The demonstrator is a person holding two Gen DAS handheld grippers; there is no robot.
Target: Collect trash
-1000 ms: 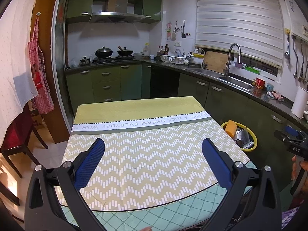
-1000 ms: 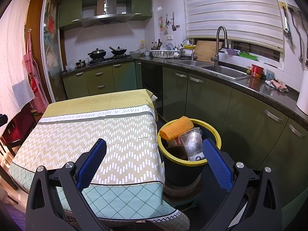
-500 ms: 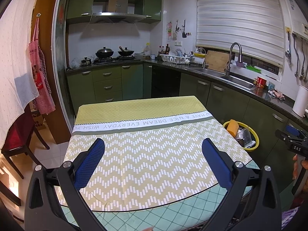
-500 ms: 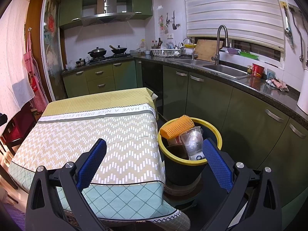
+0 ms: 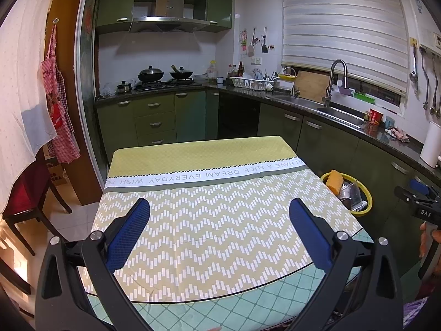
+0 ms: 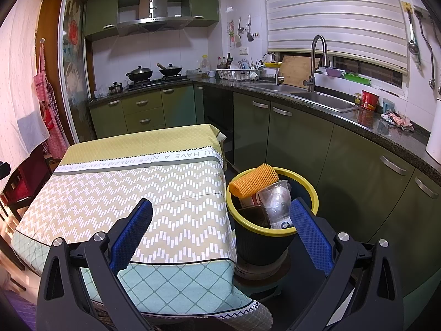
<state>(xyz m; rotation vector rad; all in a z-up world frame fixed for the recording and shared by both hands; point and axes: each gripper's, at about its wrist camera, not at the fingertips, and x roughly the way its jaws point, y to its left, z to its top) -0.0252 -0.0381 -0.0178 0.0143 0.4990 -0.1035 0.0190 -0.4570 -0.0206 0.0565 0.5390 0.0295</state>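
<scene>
Trash bin (image 6: 271,231) full; both hand-held grippers (image 5: 219,215) (image 6: 220,216) wide apart, empty.

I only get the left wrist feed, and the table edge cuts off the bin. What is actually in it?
Observer: The right wrist view shows the yellow-rimmed bin holding an orange ridged piece and a clear plastic cup.
Operator: Is the right claw carrying anything?
Observer: No, the right claw is open and empty.
Operator: What is the bin standing on?
Observer: It stands on a low round base on the floor, beside the table.
</scene>
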